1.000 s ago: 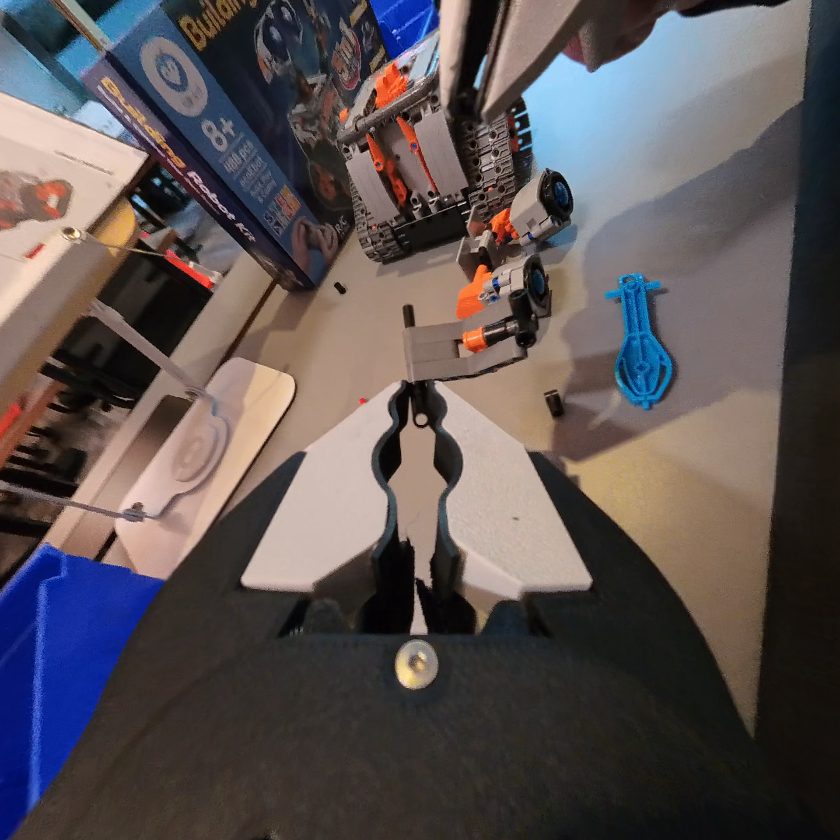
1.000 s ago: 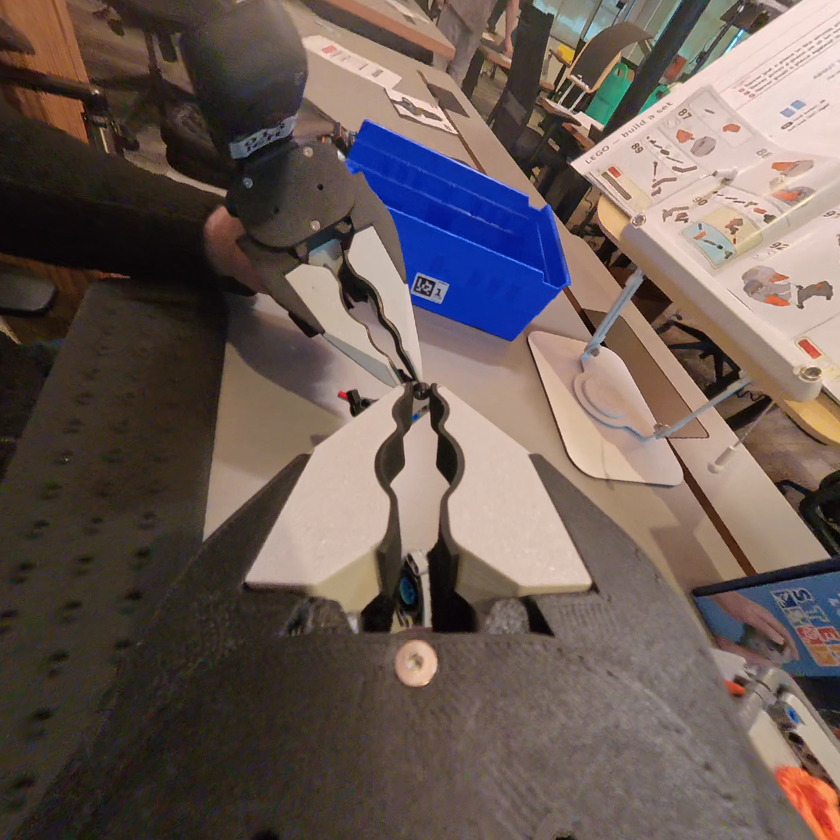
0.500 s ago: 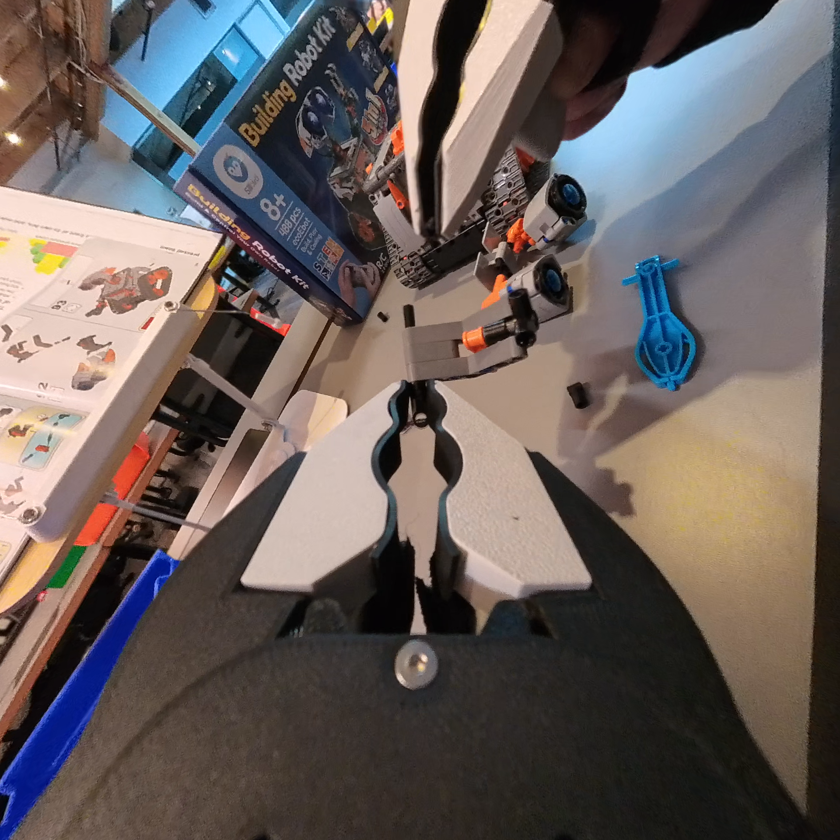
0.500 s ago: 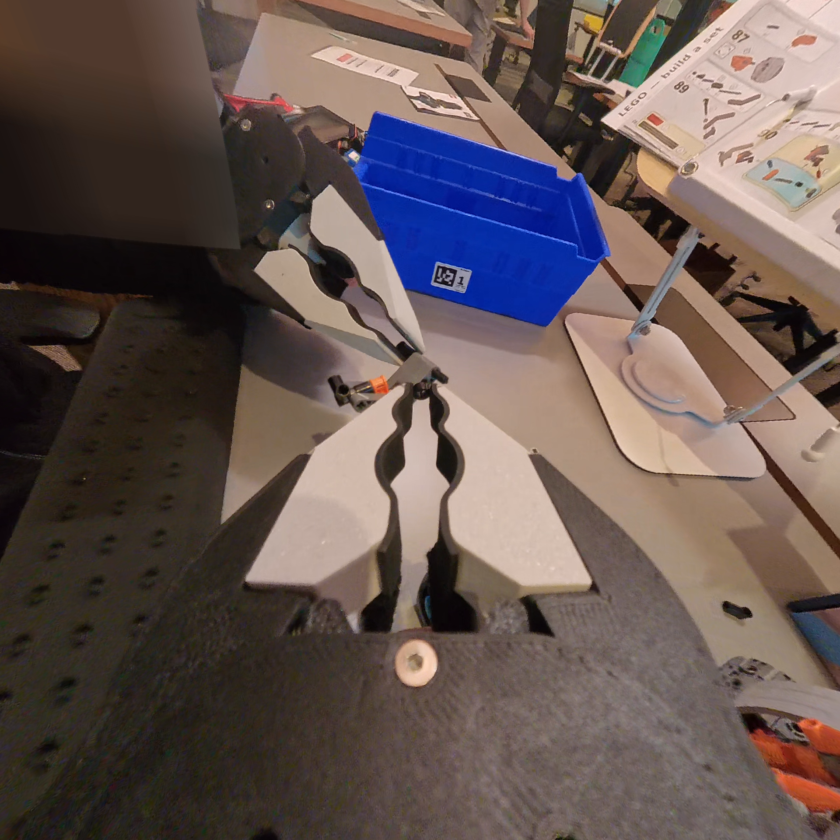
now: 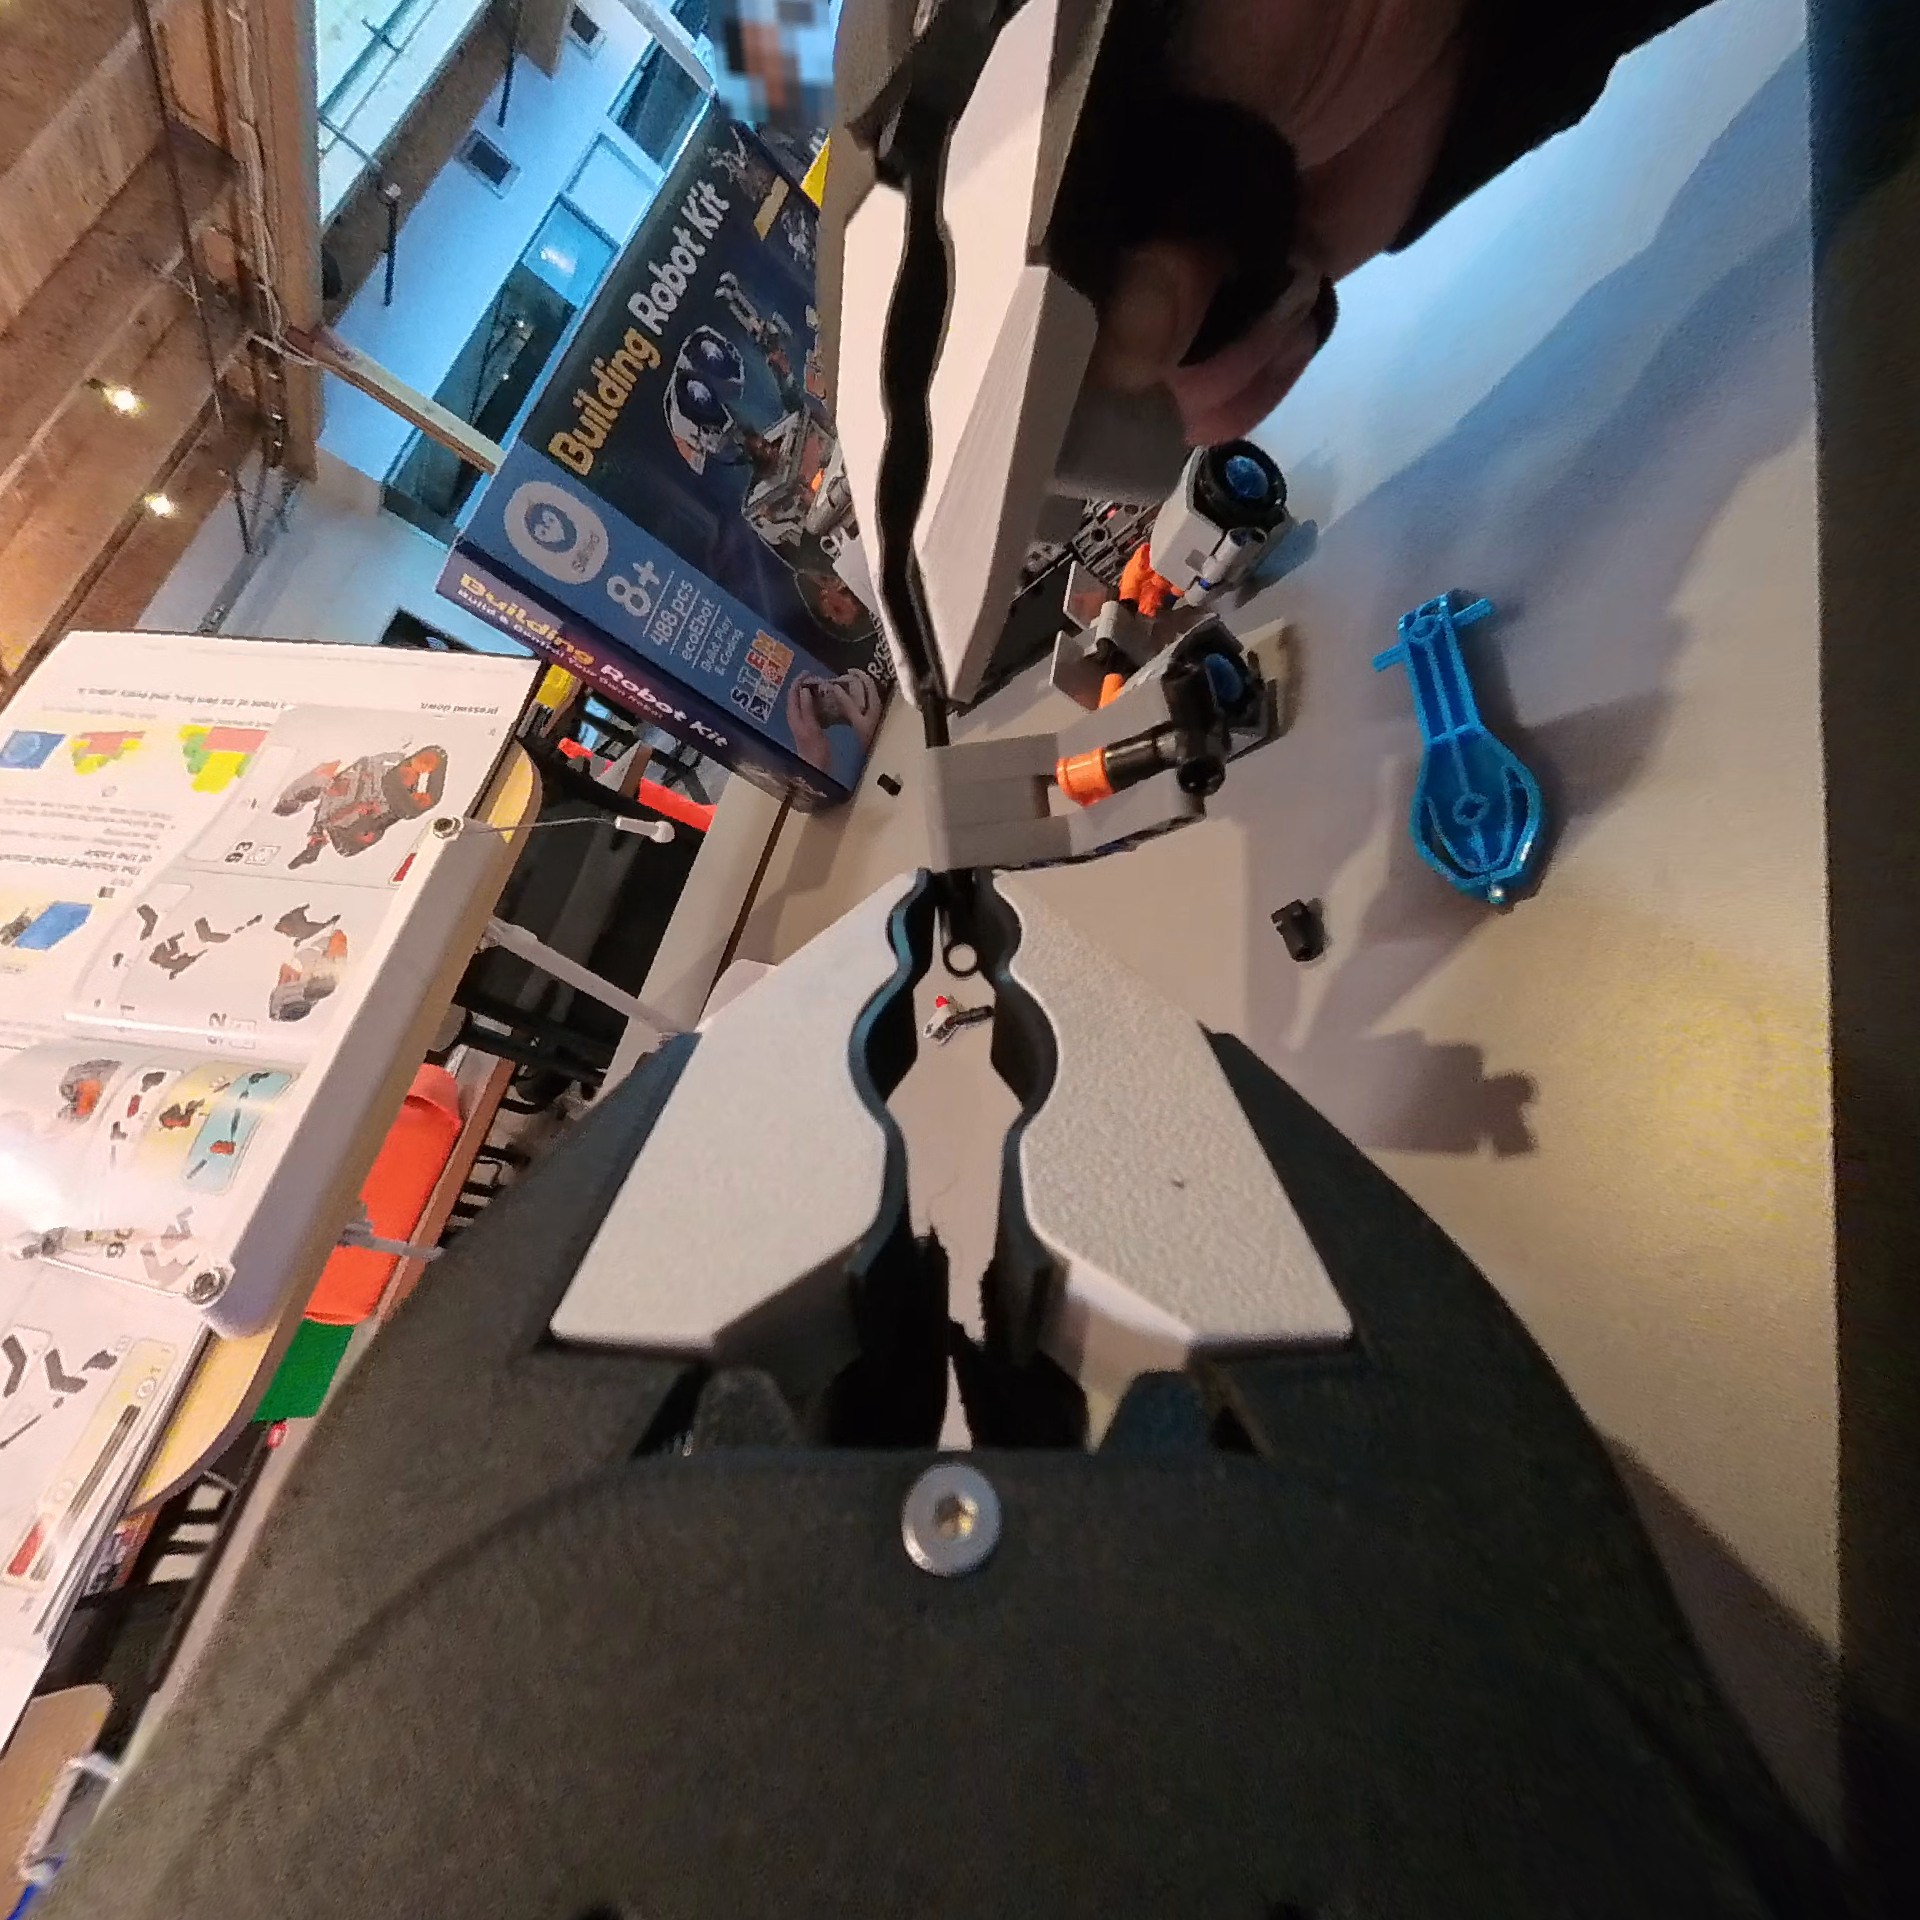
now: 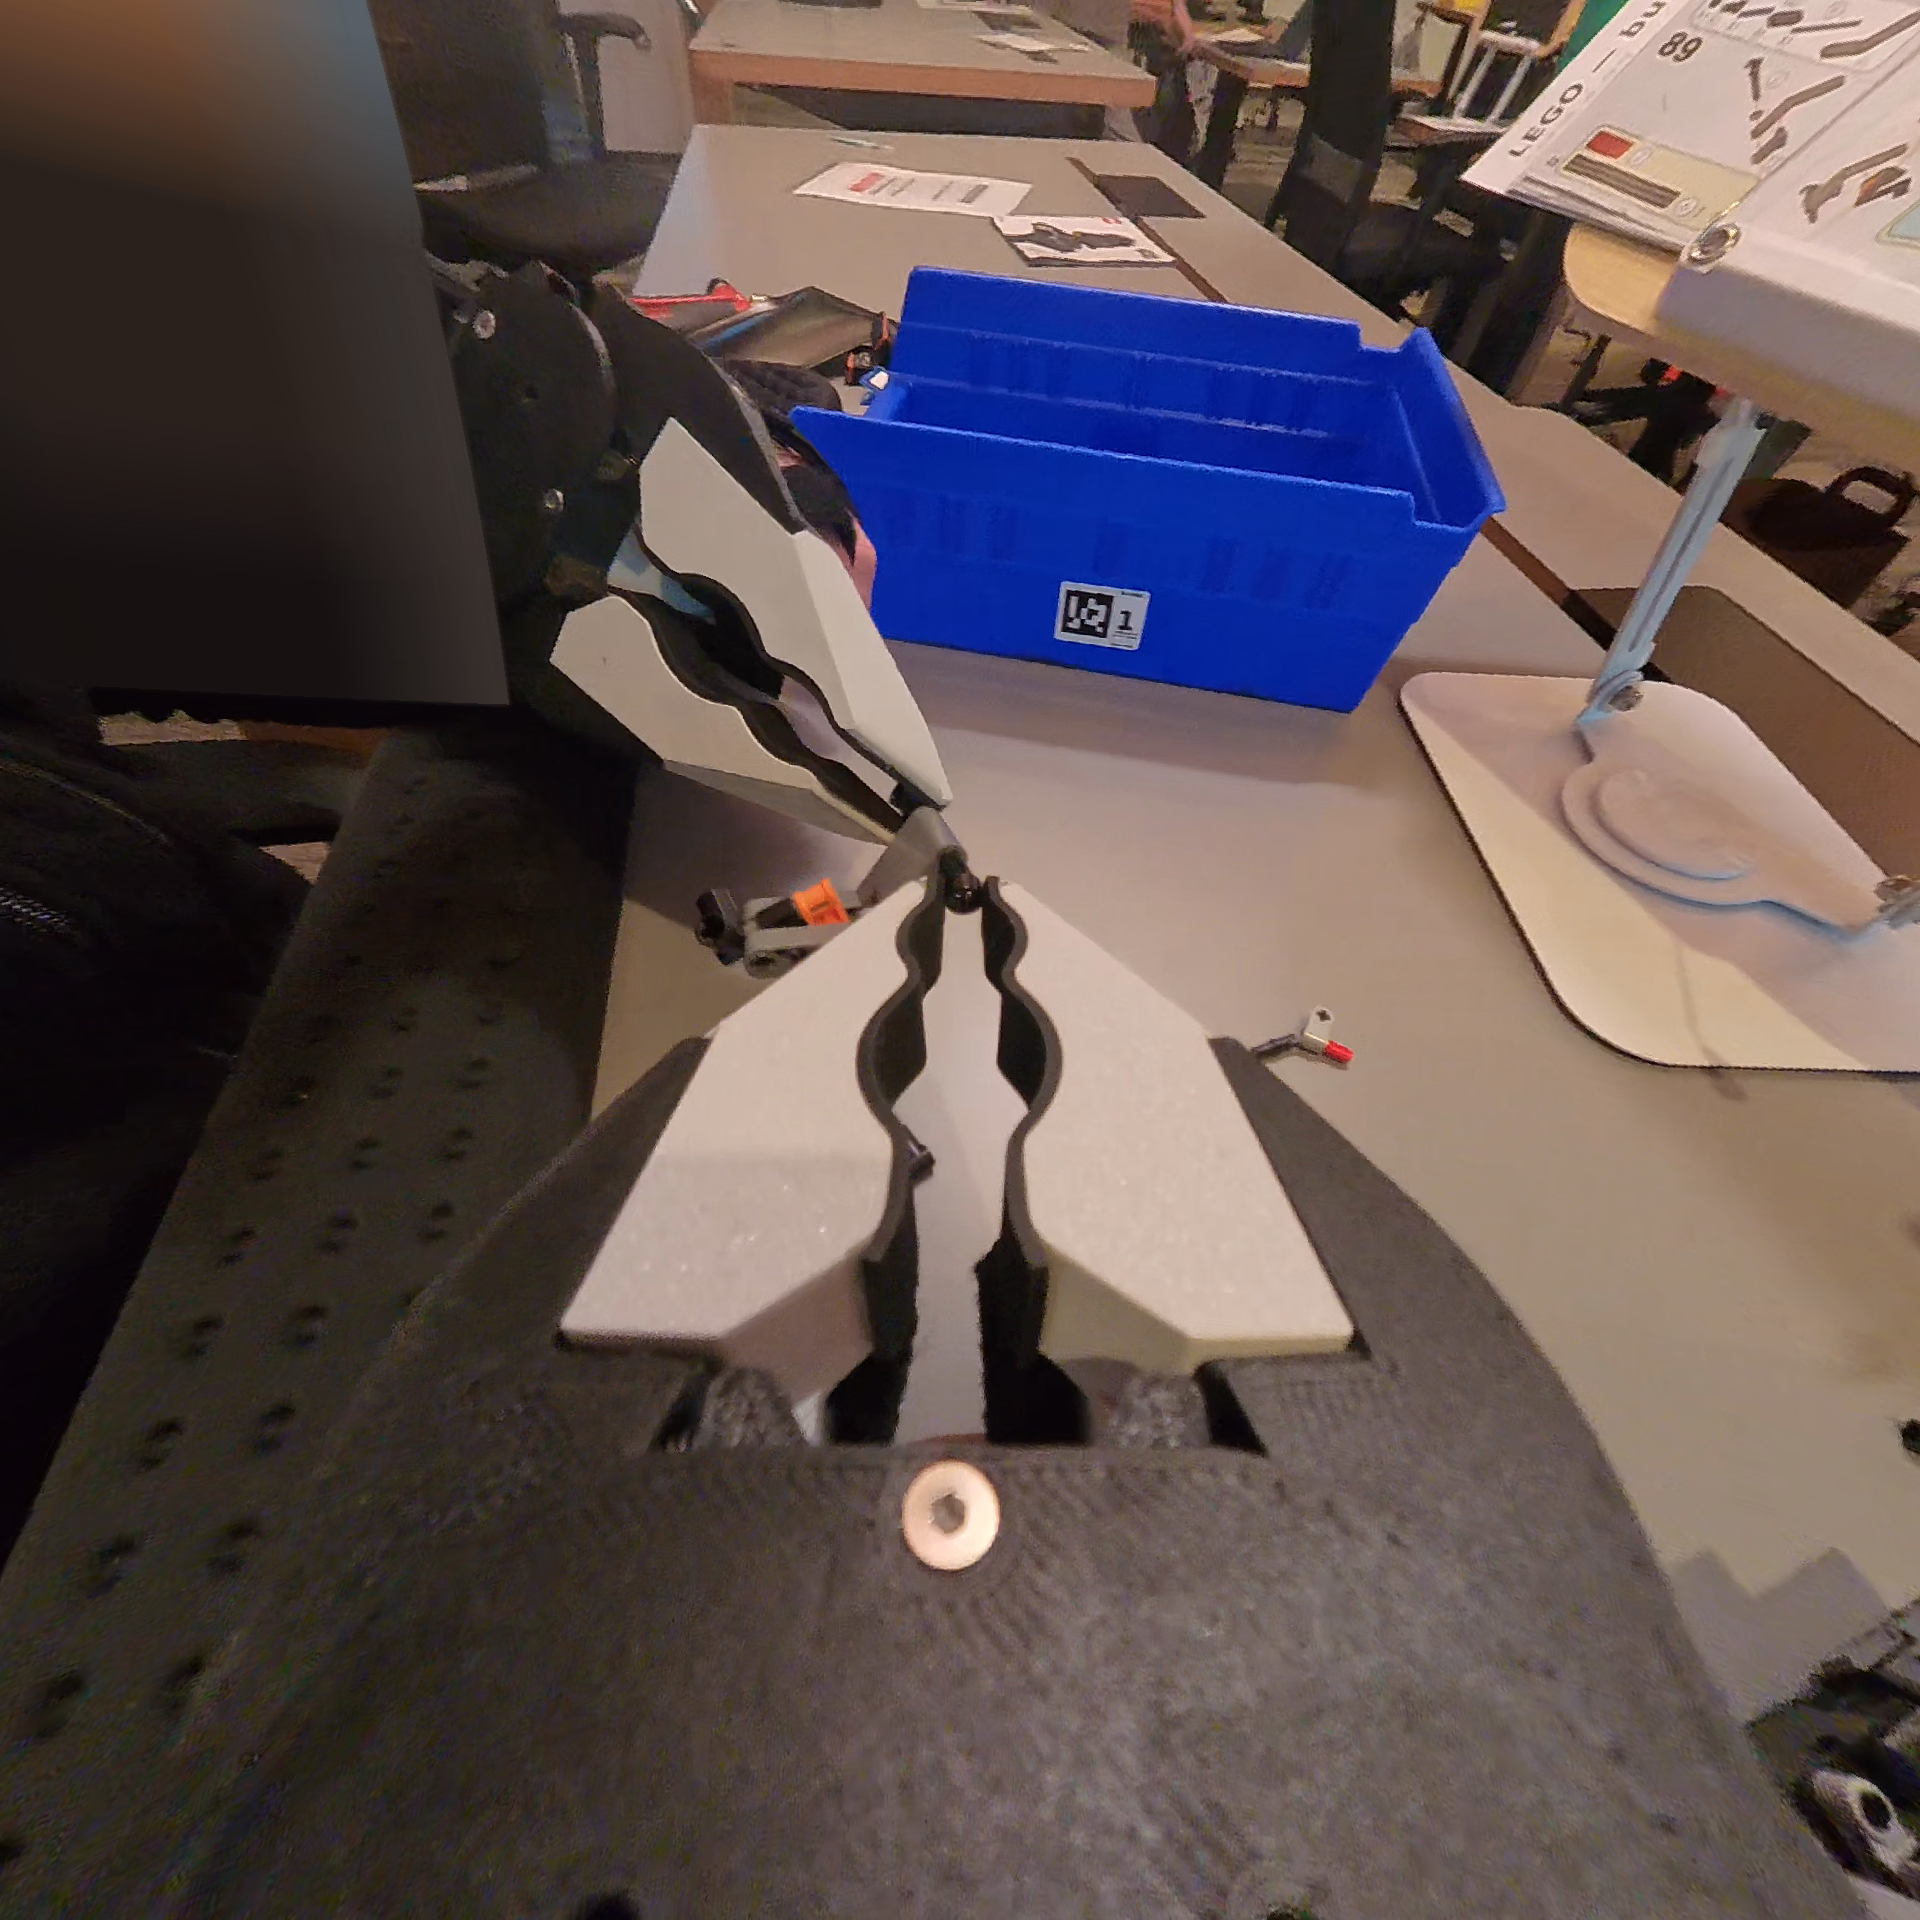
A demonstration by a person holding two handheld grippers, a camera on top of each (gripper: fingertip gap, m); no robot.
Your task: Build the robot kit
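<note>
**Both claws pinched onto one small grey brick piece, held over the counter**

Left claw (image 5: 956, 894) clamped together on a thin black pin sticking out of the near end of the grey assembly (image 5: 1023, 805). That assembly: stacked grey beams with an orange bushing and a black connector on one side, held up off the grey counter (image 5: 1621, 1039). Right claw (image 6: 961, 894) closed down on a black pin at the opposite end of the same piece, tips nearly touching each other across it. So the two claws meeting nose to nose, the grey assembly sandwiched between.

Lying on the counter past it:
- blue plastic separator tool (image 5: 1465, 758), off to the side, well apart from the claws
- tiny black connector (image 5: 1299, 925) between the tool and the left claw
- two grey-and-orange modules with blue lenses (image 5: 1226, 509), partly hidden behind the right claw
- small grey pin with a red tip (image 6: 1314, 1039) just beside the right claw's body

Farther back: blue bin (image 6: 1143, 520) with a square-code sticker on its front wall, kit box (image 5: 675, 499) standing on edge, open instruction booklet (image 5: 208, 935) on a stand with a white base (image 6: 1662, 852). Perforated black mat (image 6: 312, 1039) along the counter edge.
</note>
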